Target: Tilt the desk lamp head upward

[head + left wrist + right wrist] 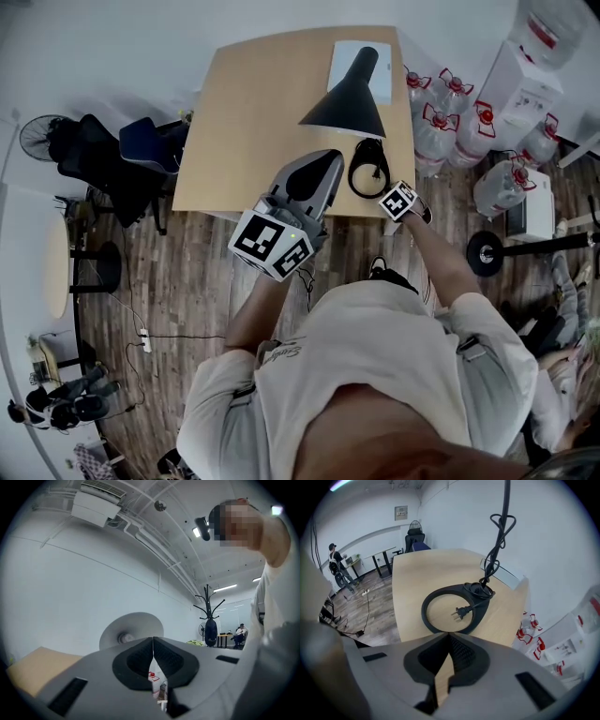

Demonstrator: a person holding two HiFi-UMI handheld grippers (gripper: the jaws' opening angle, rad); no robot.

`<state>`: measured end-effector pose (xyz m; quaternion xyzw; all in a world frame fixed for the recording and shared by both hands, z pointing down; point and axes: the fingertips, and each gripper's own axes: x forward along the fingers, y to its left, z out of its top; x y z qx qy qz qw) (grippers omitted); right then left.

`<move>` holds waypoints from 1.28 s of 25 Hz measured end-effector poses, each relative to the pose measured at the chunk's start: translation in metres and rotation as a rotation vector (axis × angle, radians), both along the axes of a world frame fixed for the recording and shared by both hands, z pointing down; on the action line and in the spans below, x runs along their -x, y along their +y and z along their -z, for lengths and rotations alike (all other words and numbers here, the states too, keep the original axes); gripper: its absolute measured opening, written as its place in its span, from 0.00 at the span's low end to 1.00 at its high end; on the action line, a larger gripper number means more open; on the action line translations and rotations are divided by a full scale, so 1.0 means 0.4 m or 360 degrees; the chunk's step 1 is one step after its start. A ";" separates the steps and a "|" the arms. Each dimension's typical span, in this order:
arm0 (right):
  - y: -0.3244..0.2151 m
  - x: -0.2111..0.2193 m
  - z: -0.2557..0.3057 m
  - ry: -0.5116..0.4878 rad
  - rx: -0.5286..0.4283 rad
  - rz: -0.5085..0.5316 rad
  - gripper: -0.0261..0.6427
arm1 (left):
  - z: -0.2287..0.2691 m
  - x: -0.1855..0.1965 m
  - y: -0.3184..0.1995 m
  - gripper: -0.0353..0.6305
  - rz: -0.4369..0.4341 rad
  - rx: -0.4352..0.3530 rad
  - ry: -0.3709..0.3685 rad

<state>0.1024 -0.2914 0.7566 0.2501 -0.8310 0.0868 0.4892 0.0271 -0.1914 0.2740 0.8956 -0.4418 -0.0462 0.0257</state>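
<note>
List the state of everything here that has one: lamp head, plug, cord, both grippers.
lamp head: unlit, mouth facing downward, touched by neither gripper.
plug: unplugged, lying inside the ring base.
cord: bundled in loops above the ring base.
left gripper: jaws together, nothing between them.
right gripper: jaws together, nothing between them, pointed at the ring base.

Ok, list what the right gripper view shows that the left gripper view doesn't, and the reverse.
Only the right gripper view: the lamp base, a ring on the desk, the plug lying inside it, the cord rising, water bottles nearby. Only the left gripper view: the lamp head from inside, with its bulb, and a coat stand. Both: the desk, and a gripper shut on nothing, the left gripper and the right gripper.
</note>
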 end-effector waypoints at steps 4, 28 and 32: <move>0.051 0.001 0.079 -0.0172 -0.0027 -0.0138 0.03 | -0.079 0.044 0.034 0.08 0.0004 0.0088 -0.0050; 0.431 0.020 0.870 -0.1063 -0.0841 -0.0266 0.03 | -0.241 0.083 0.258 0.08 -0.0097 0.0208 -0.0067; 0.455 0.031 0.936 -0.1144 -0.0912 -0.0234 0.03 | -0.188 0.094 0.280 0.08 -0.0064 0.0161 -0.0045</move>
